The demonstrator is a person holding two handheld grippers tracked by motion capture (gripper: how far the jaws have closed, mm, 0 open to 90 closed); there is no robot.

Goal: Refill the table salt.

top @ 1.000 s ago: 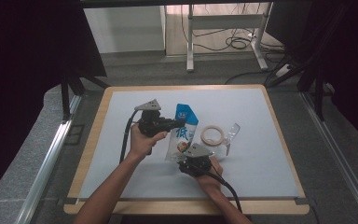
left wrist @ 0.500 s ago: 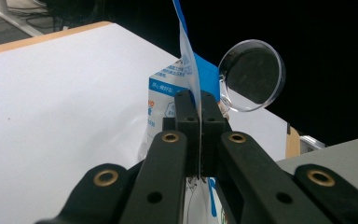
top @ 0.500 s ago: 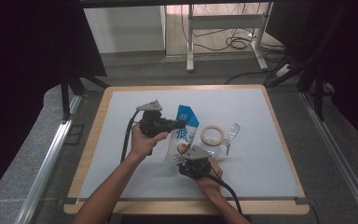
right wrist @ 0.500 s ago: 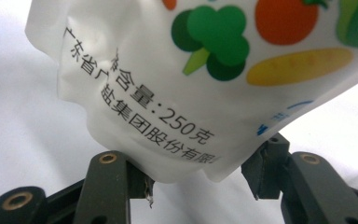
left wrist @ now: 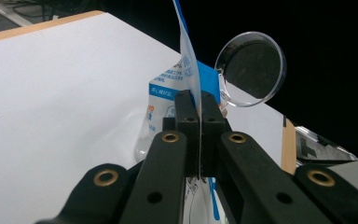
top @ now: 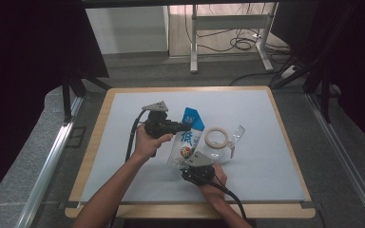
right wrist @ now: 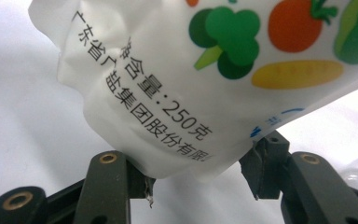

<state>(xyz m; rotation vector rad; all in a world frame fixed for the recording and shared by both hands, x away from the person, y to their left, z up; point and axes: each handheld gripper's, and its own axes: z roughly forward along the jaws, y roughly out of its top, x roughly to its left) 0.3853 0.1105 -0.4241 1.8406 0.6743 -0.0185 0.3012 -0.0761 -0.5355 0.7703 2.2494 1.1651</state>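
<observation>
High view: your left gripper (top: pixel 183 126) pinches the blue top of the white-and-blue plastic pouch (top: pixel 186 142) at frame centre; the right gripper (top: pixel 188 166) hides its bottom. Left gripper view: jaws pressed on the seal. Right gripper view: jaws spread around the pouch's bottom corner, top cut off.

This looks like a lab or recording studio. Black curtains (top: pixel 24 71) hang at the left and right of the frame, and a white-topped surface (top: pixel 275 156) with a wooden rim stands on grey carpet (top: pixel 38 156). Loose cables (top: pixel 240 42) lie under a metal desk frame (top: pixel 228 28) at top centre.
</observation>
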